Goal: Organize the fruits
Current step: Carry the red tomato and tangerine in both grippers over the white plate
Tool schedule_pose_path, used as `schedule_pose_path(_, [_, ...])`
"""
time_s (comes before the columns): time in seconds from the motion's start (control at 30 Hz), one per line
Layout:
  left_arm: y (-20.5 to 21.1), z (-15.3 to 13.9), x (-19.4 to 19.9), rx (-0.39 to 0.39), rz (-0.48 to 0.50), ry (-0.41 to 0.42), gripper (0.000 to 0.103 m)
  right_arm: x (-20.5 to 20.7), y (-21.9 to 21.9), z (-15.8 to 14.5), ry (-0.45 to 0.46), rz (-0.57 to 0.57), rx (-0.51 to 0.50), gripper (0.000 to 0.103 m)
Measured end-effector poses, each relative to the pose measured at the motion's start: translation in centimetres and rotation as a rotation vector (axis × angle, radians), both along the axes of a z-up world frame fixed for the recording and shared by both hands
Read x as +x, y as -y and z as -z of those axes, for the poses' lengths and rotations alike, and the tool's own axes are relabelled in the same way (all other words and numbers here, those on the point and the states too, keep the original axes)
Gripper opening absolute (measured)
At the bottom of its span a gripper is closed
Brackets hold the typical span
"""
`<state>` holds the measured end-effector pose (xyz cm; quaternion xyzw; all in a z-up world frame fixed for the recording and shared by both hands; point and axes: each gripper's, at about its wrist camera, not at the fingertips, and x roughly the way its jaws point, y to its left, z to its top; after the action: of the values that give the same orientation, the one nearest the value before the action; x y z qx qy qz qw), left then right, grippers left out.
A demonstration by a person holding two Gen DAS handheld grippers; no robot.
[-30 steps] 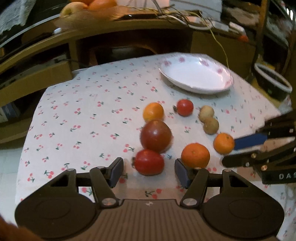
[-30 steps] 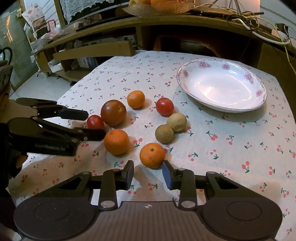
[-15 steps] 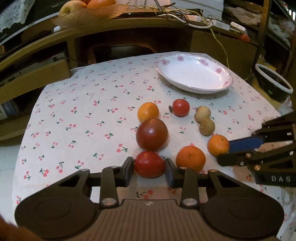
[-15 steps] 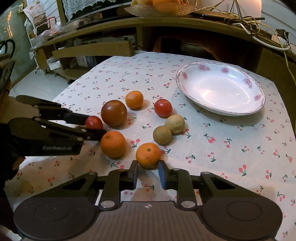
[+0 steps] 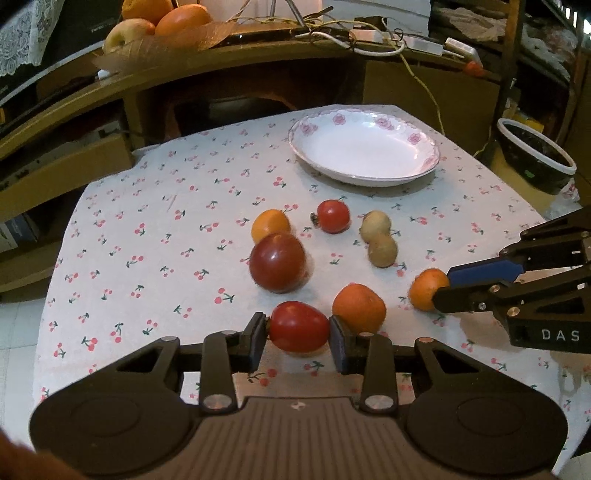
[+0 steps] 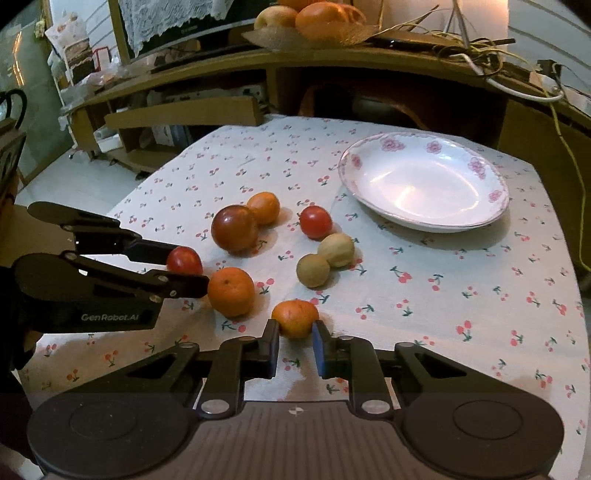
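Observation:
My left gripper (image 5: 298, 341) is shut on a red tomato (image 5: 299, 326), seen from the side in the right wrist view as well, red tomato (image 6: 184, 260). My right gripper (image 6: 295, 341) is shut on a small orange (image 6: 295, 318), the same small orange (image 5: 426, 294) at the right of the left wrist view. Loose on the cherry-print cloth lie a big dark red fruit (image 5: 277, 261), a larger orange (image 5: 359, 307), a second orange (image 5: 269, 224), a small tomato (image 5: 333, 216) and two tan round fruits (image 5: 380, 243). A white flowered plate (image 6: 424, 218) stands bare at the far right.
The table (image 5: 147, 236) ends at my left, with floor below. A wooden shelf unit (image 5: 221, 70) behind it carries a basket of fruit (image 5: 162, 27) and cables. A dark bowl (image 5: 535, 155) sits off the table's right side.
Both grippers went from open to shut: the left closed on the red tomato, the right on the small orange. The left gripper has since lifted slightly with its tomato.

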<state>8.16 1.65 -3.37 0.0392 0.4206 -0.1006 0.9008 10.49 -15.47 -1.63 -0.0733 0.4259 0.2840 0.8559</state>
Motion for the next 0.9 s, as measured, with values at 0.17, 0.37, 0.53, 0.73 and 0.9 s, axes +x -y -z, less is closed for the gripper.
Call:
schedule_pose_path(0.17, [0.8, -0.5, 0.0, 0.004, -0.007, -0.007, 0.041, -0.4, 1.0, -0.8, 0.005, 0.014, 0.027, 0.003])
schedule_pose_path(0.37, [0.7, 0.2, -0.1, 0.020, -0.031, -0.033, 0.041, -0.3, 2.1, -0.7, -0.001, 0.034, 0.025, 0.003])
schedule_pose_path(0.53, [0.6, 0.8, -0.4, 0.033, -0.032, -0.053, 0.041, -0.7, 3.1, 0.0, -0.048, 0.051, 0.057, 0.013])
schedule_pose_path(0.73, [0.1, 1.2, 0.4, -0.014, -0.030, -0.068, 0.041, -0.9, 1.4, -0.7, -0.012, -0.030, 0.082, 0.040])
schedule_pose_path(0.9, [-0.1, 1.4, 0.8, -0.048, 0.004, -0.056, 0.041, -0.1, -0.9, 0.1, 0.039, -0.083, 0.003, 0.039])
